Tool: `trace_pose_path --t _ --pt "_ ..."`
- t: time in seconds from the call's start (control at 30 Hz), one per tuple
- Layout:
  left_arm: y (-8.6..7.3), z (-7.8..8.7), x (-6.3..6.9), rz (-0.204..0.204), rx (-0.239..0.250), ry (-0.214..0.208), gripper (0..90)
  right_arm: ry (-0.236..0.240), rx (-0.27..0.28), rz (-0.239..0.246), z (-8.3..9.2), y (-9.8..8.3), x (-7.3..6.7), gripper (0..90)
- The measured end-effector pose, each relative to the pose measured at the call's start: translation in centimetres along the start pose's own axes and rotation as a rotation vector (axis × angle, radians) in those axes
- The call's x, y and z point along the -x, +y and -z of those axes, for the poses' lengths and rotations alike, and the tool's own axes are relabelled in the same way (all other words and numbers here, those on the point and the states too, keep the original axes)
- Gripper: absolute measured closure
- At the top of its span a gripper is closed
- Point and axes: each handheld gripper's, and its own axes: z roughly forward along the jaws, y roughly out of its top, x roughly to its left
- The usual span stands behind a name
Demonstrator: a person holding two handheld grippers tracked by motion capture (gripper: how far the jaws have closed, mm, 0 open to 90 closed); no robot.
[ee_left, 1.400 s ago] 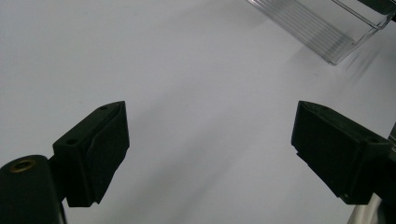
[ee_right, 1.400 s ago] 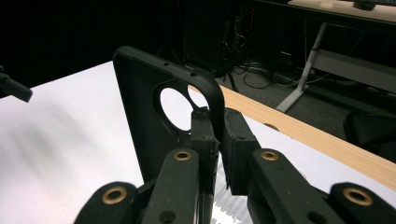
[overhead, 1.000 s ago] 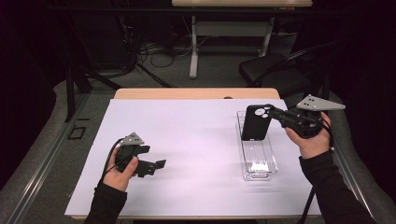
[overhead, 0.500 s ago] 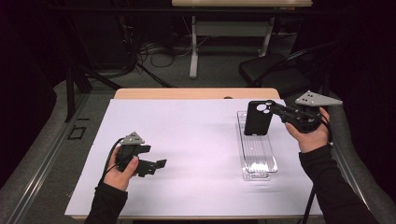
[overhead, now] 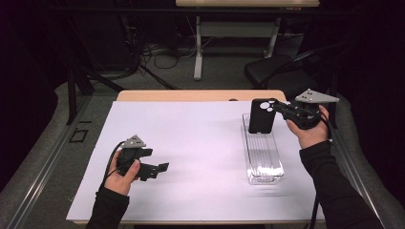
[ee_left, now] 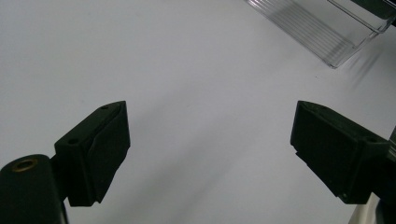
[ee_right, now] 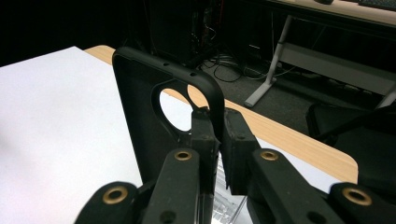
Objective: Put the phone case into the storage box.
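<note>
The right gripper (overhead: 278, 109) is clamping a black phone case (overhead: 261, 116) upright above the clear tray (overhead: 262, 157) near the table's right edge; the left gripper (overhead: 160, 168) is resting with jaws spread wide.

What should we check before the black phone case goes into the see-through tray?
1. Right tongs pinch the phone case by its edge: ok.
2. Case hangs upright over the far end of the clear tray: ok.
3. Tray looks bare inside, room for the case: ok.
4. Left tongs open, nothing between them, off to the side on the white table cover: ok.
5. Case bottom edge lined up inside the tray walls: cannot tell.
</note>
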Motion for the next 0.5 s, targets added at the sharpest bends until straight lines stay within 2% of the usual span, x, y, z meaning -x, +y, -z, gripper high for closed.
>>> trace_pose_path --t 0.23,0.5 --pt "-0.1 0.0 -0.2 0.012 0.004 -0.005 12.4 -0.001 0.004 0.006 -1.6 -0.4 0.7 85.0" --pt "-0.2 -0.2 -0.4 0.020 0.001 -0.006 12.6 -0.023 0.009 0.056 -3.5 -1.1 1.1 85.0"
